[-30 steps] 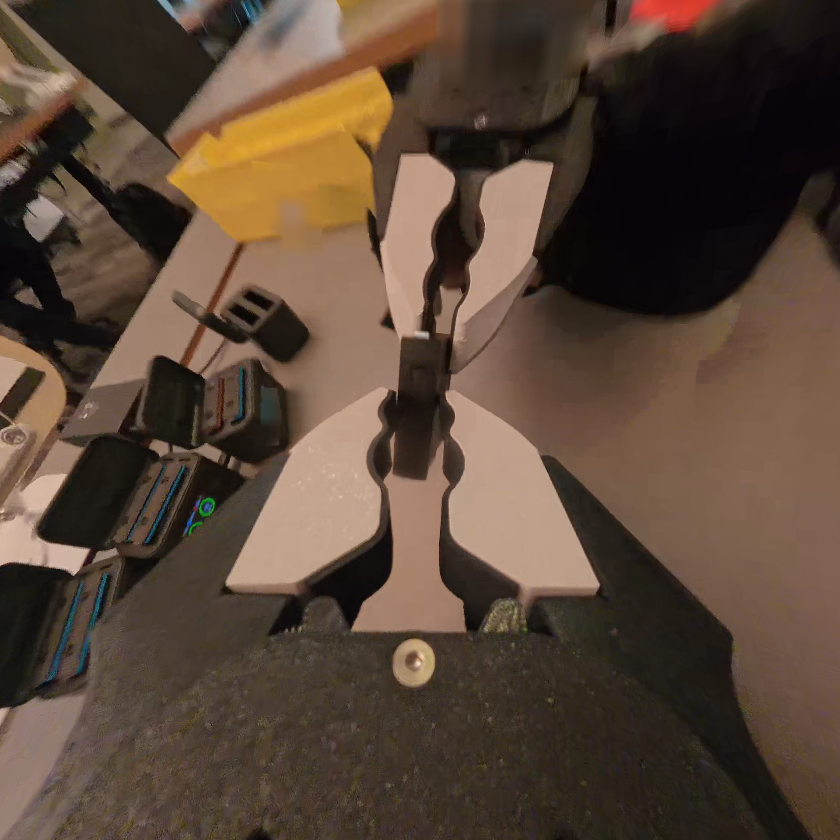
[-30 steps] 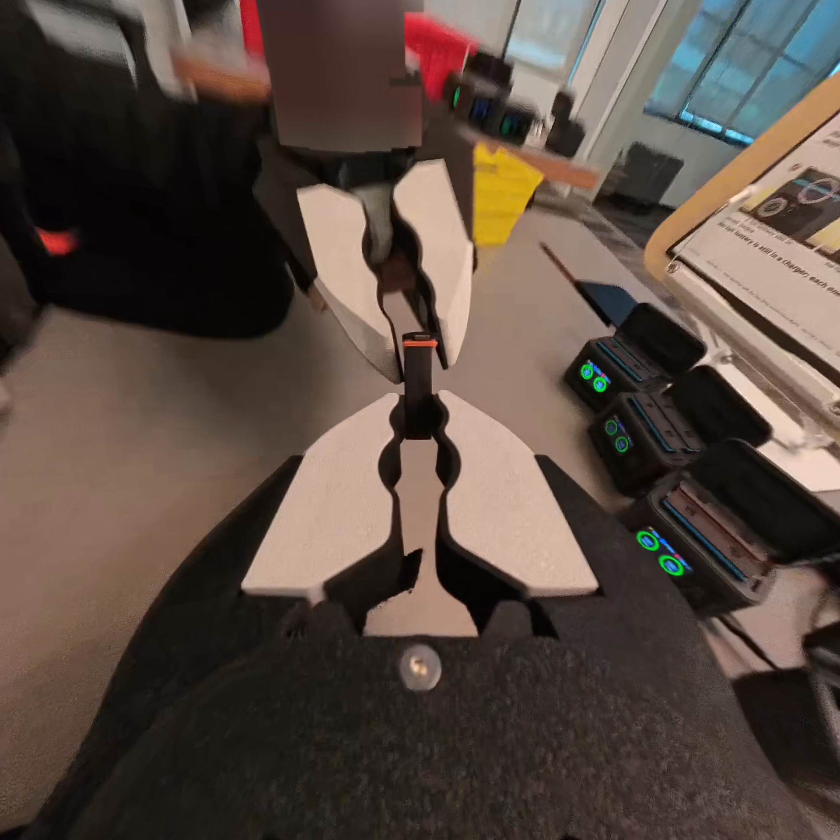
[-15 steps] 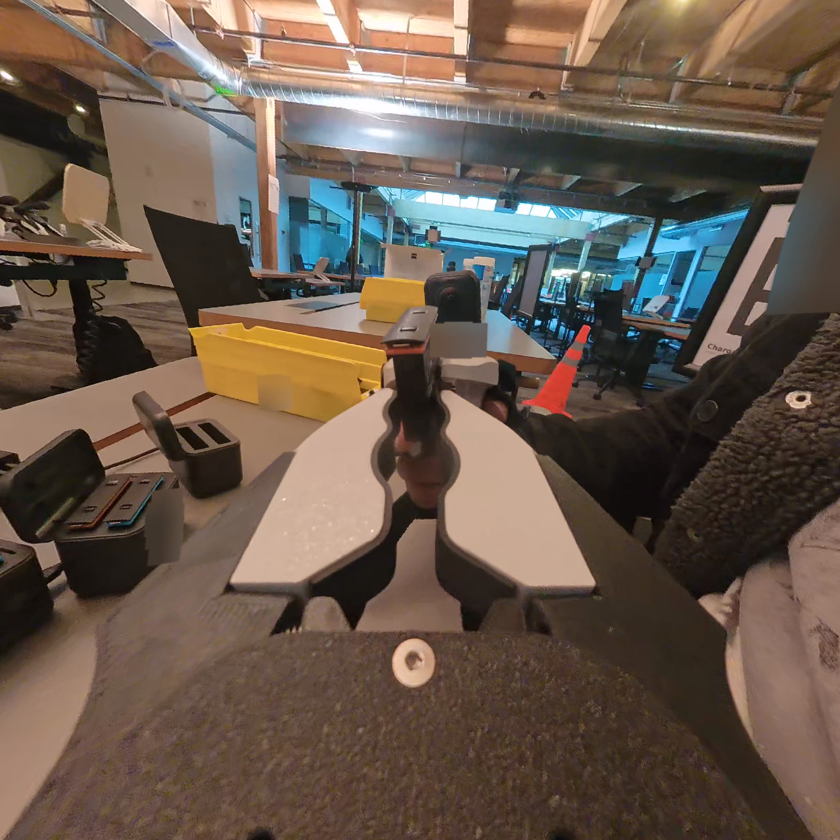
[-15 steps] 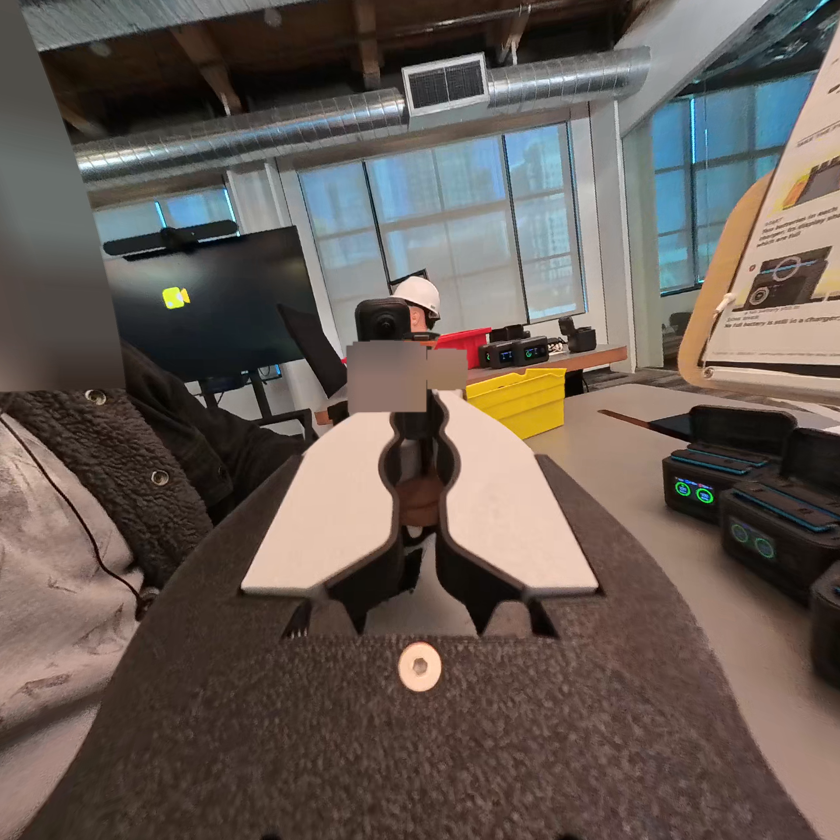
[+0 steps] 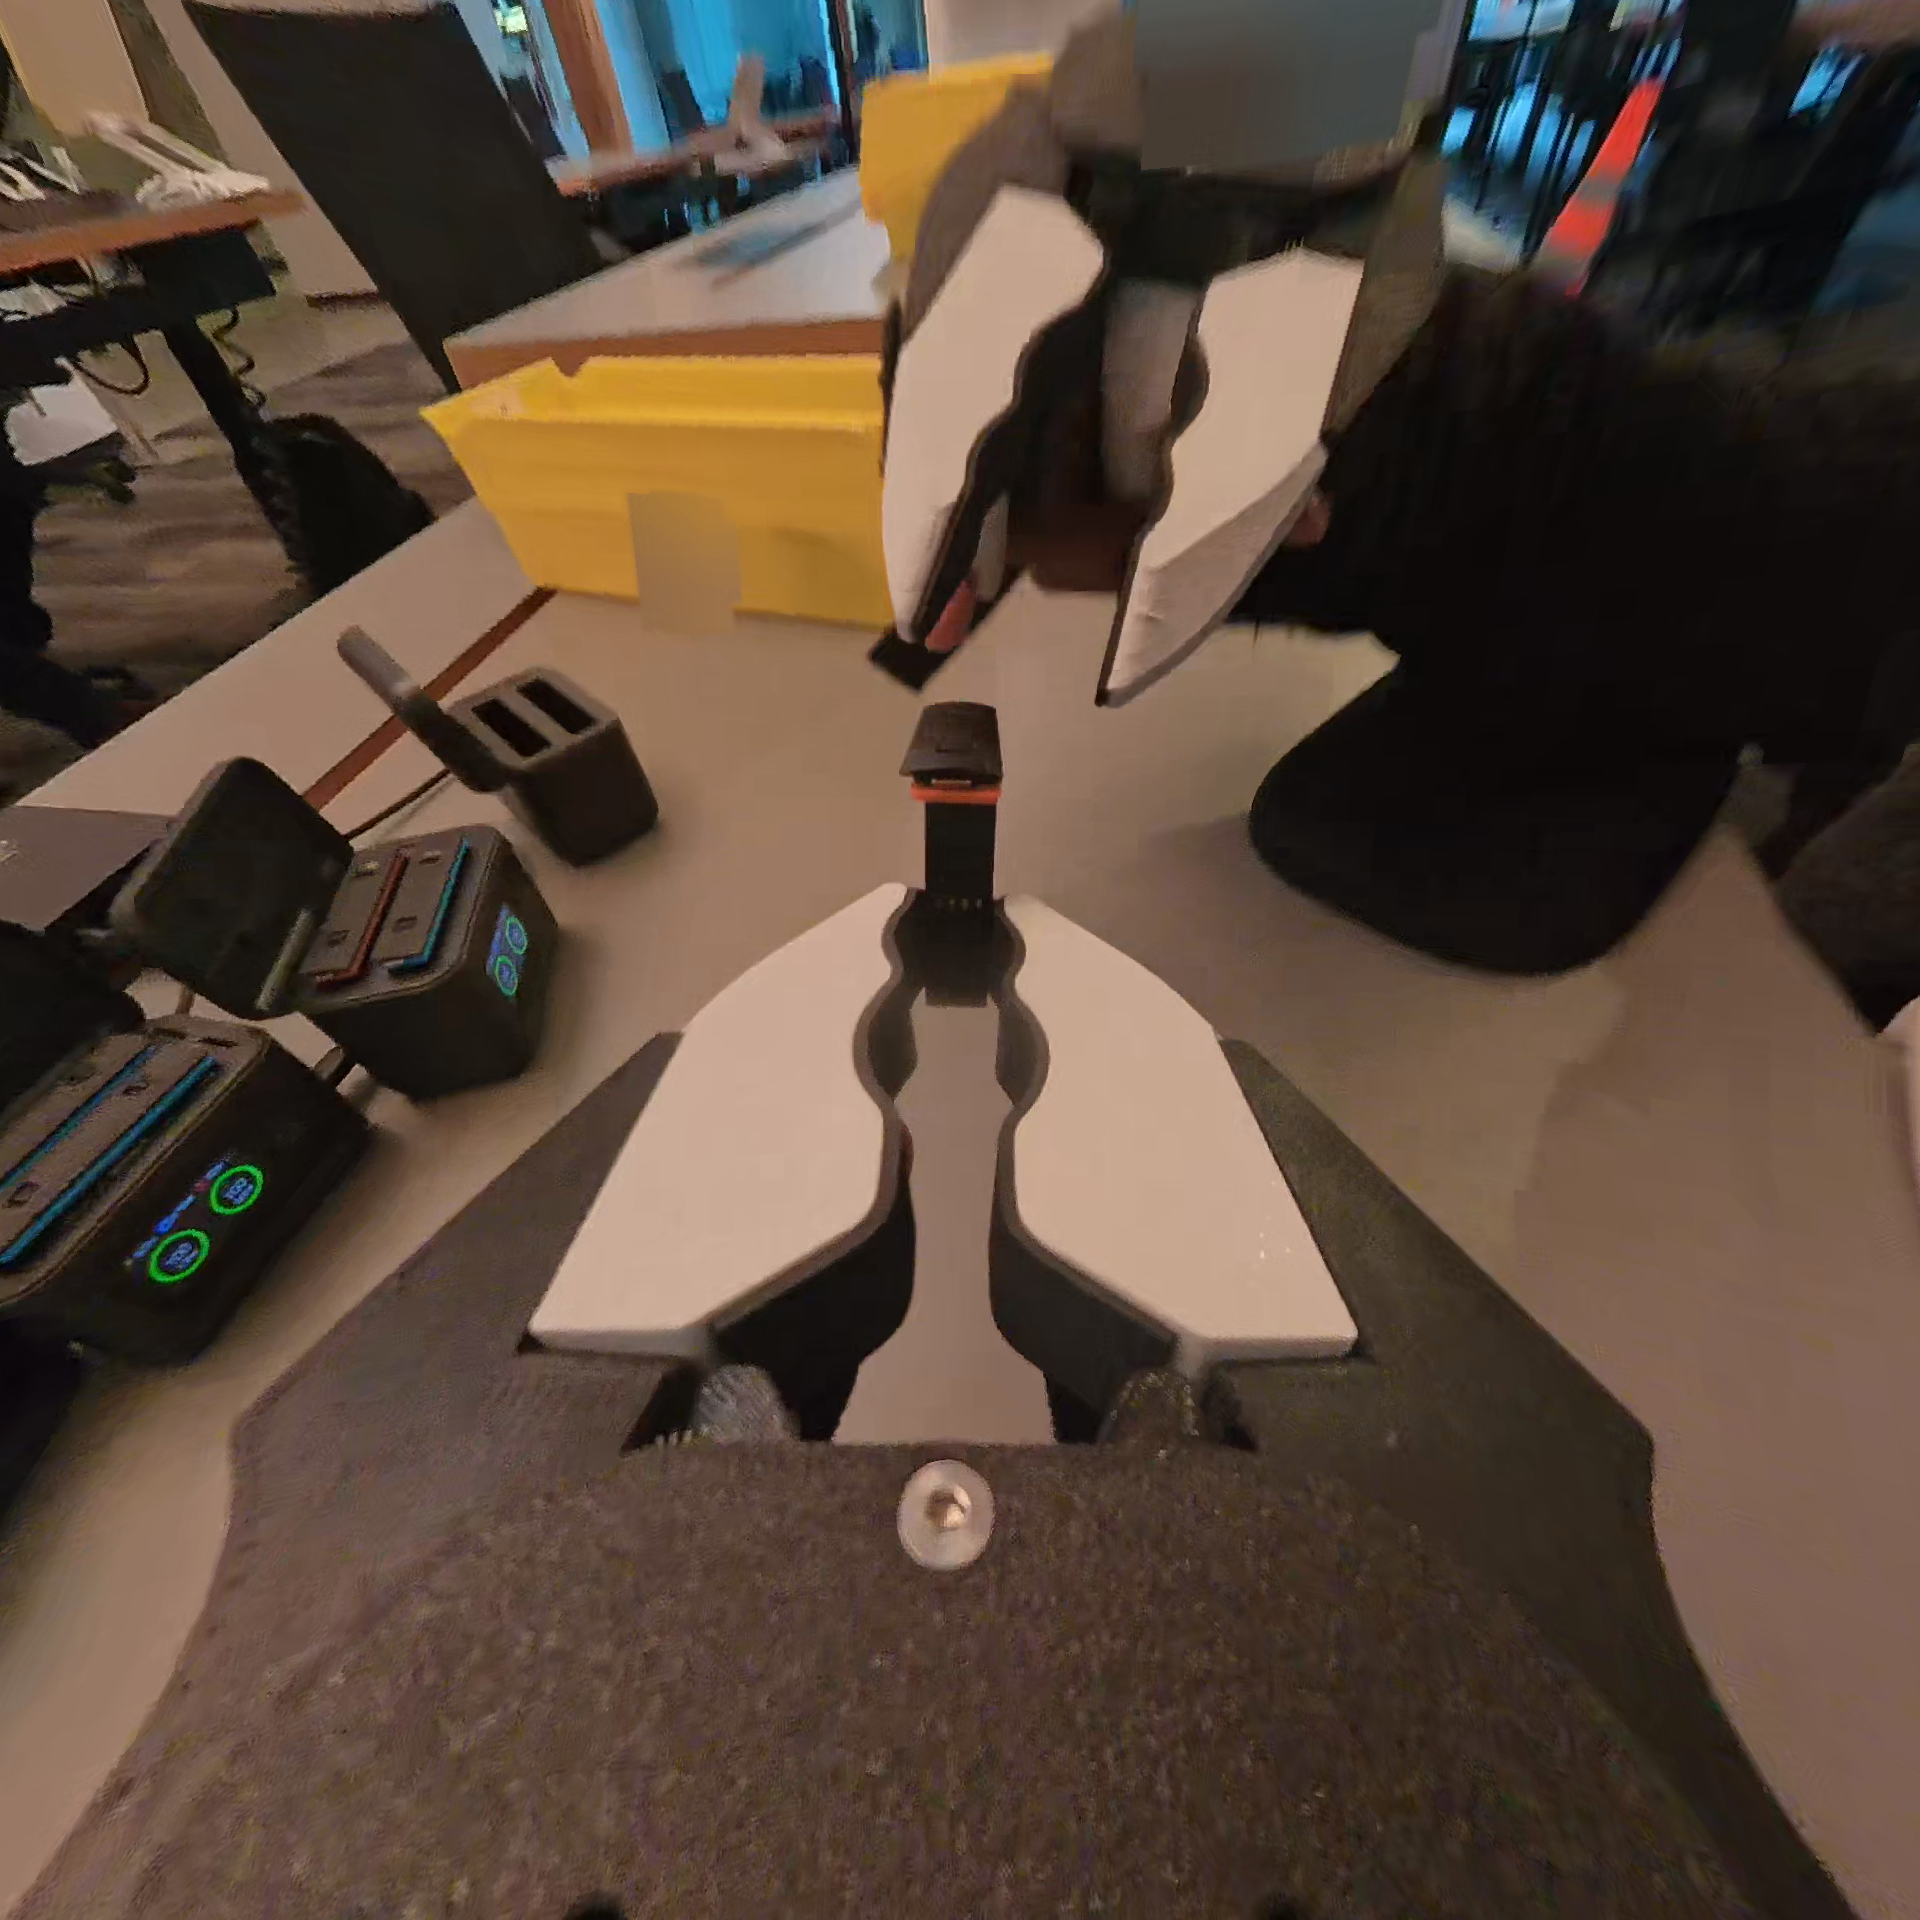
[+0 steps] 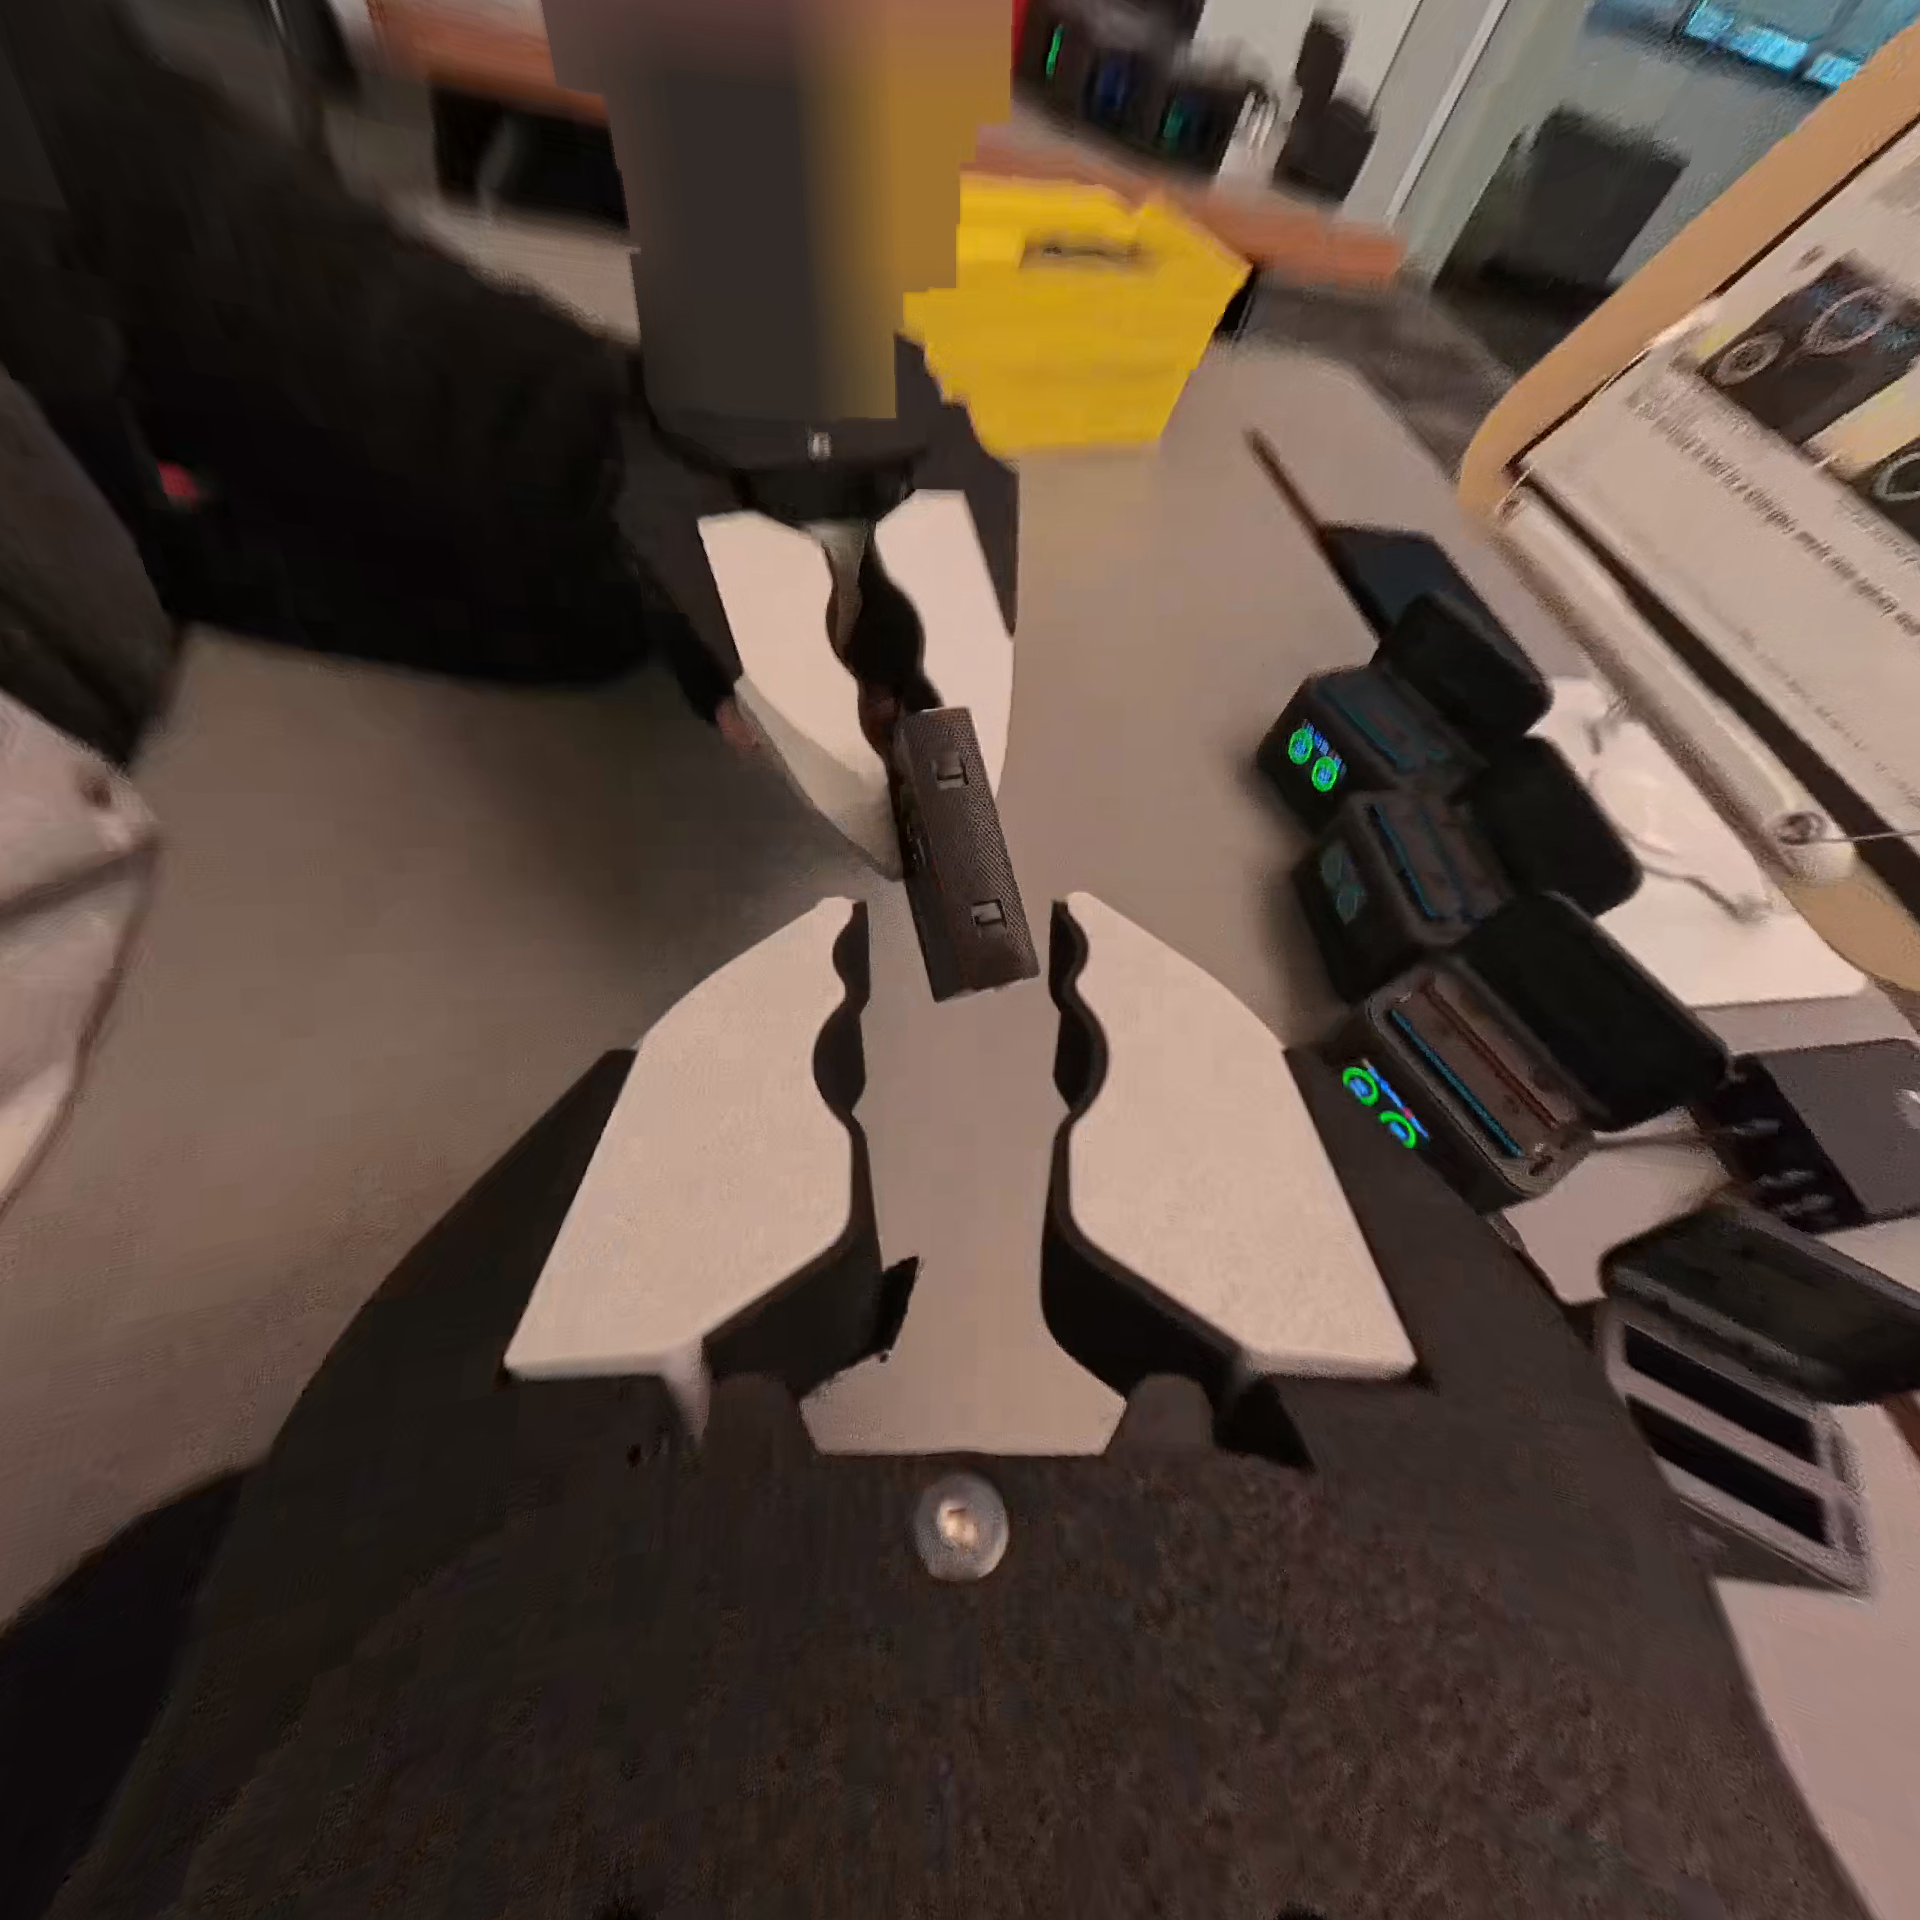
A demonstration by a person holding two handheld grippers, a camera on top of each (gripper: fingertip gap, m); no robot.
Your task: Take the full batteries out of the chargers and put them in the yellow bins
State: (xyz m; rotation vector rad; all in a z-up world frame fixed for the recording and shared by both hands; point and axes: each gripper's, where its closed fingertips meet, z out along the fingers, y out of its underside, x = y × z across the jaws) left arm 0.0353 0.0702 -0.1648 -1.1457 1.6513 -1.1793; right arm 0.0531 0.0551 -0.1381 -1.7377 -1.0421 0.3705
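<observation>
My left gripper [image 5: 956,899] is shut on the end of a black battery [image 5: 954,821] with an orange band and holds it above the grey table [image 5: 1351,1091]. My right gripper [image 6: 956,914] faces it with jaws open and empty; the battery [image 6: 961,852] hangs between its fingertips without touching them. The right gripper also shows in the left wrist view [image 5: 1006,665], where a dark piece with a red spot sits at one fingertip; I cannot tell what it is. A yellow bin [image 5: 665,468] stands behind it and also shows in the right wrist view [image 6: 1070,332].
Open black chargers lie along the table edge: one with red and blue batteries [image 5: 426,956], one with green rings [image 5: 156,1174], an empty one [image 5: 551,748]. Several chargers show in the right wrist view [image 6: 1455,1091], beside a sign board [image 6: 1714,364]. A dark sleeve [image 5: 1507,779] rests on the table. One gripper's finger ends stand about 4 cm off the other's.
Both views have tilted down from the room to the table. My right gripper has opened and let go of the battery. My left gripper still holds it.
</observation>
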